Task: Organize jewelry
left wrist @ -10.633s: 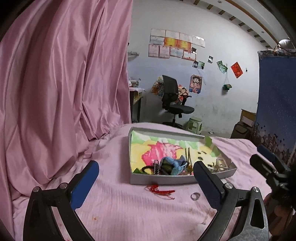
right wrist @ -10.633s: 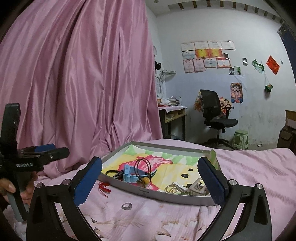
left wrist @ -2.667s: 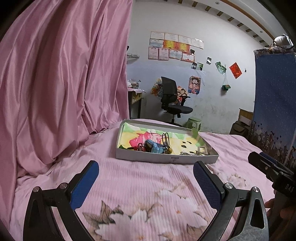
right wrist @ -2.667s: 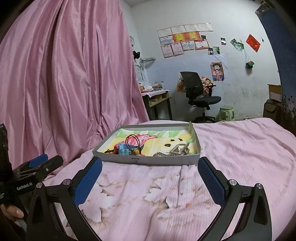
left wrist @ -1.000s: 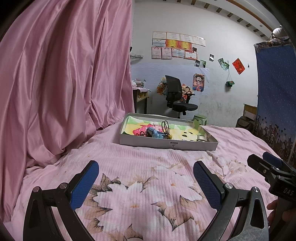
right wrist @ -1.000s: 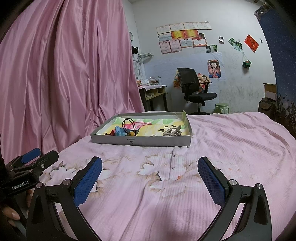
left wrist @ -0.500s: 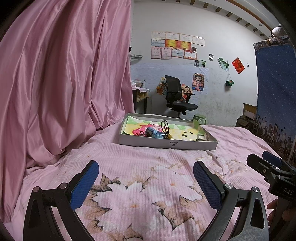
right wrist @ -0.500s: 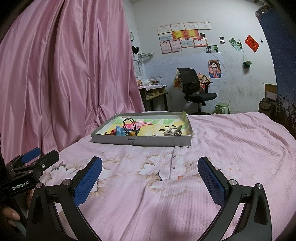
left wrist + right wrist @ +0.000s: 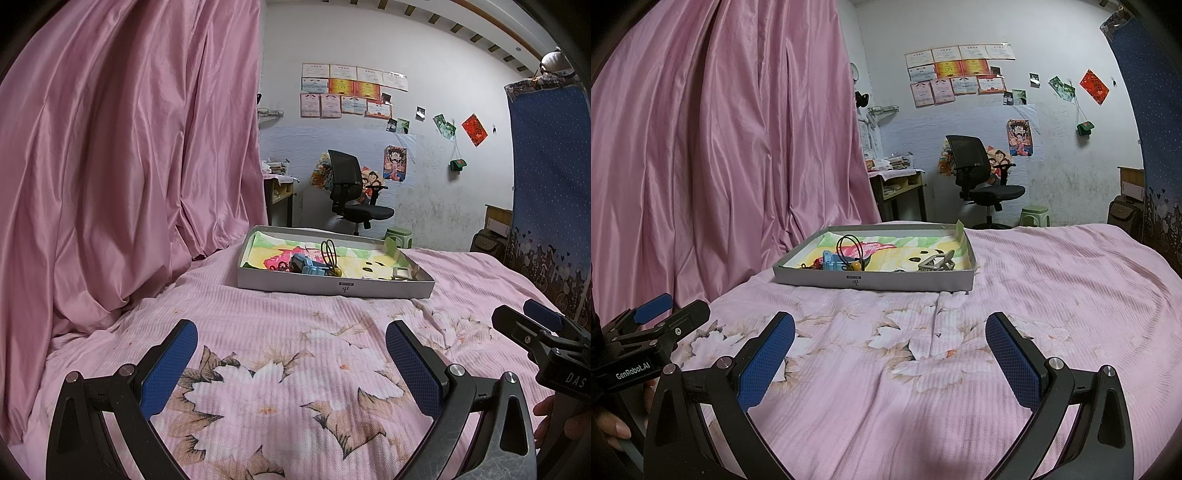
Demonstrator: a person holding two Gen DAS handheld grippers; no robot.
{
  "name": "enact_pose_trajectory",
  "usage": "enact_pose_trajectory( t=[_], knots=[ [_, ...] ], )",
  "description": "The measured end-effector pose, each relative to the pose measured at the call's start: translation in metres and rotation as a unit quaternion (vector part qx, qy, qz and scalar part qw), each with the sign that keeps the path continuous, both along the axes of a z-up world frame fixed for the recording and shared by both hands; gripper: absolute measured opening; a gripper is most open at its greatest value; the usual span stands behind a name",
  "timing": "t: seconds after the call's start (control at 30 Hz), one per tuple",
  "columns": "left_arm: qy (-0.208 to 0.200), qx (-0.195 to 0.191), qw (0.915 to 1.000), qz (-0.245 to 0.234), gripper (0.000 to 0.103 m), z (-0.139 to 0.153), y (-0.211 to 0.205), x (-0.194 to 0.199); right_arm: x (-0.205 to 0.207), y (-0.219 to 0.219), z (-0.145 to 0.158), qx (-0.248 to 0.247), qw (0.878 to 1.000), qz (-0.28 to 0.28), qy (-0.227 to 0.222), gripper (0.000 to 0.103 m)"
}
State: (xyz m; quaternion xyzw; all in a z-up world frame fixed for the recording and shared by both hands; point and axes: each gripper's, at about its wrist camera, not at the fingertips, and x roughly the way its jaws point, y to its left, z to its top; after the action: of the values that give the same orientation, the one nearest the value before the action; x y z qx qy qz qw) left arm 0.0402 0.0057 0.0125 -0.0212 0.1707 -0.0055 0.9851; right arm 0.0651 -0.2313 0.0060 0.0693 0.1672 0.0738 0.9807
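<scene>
A shallow grey cardboard tray (image 9: 332, 287) (image 9: 871, 281) with a colourful cartoon lining sits far ahead on the pink floral bedspread. Inside it lie a blue clip (image 9: 309, 266) (image 9: 832, 261), black hair ties with a yellow bead (image 9: 328, 254) (image 9: 849, 248), a small red piece (image 9: 814, 264) and silver metal clips (image 9: 936, 263) (image 9: 400, 273). My left gripper (image 9: 291, 363) stands open and empty, well short of the tray. My right gripper (image 9: 890, 350) is also open and empty, equally far back. Each gripper shows at the edge of the other's view.
A pink satin curtain (image 9: 122, 166) hangs along the left side of the bed. A blue patterned cloth (image 9: 550, 192) hangs at the right. Beyond the bed stand a black office chair (image 9: 351, 195), a desk (image 9: 897, 184) and a green stool (image 9: 1034, 216).
Over the earlier frames both grippers drew back from the tray, and the red piece and ring once lying in front of it are gone. In the last second nothing moves.
</scene>
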Motion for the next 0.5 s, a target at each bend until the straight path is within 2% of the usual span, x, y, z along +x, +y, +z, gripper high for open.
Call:
enact_pose_trajectory(
  t=[0.5],
  knots=[
    [0.0, 0.001, 1.0, 0.0, 0.103, 0.0001, -0.0019, -0.0002, 0.0003, 0.0002, -0.0003, -0.001, 1.0, 0.0, 0.0, 0.102]
  ],
)
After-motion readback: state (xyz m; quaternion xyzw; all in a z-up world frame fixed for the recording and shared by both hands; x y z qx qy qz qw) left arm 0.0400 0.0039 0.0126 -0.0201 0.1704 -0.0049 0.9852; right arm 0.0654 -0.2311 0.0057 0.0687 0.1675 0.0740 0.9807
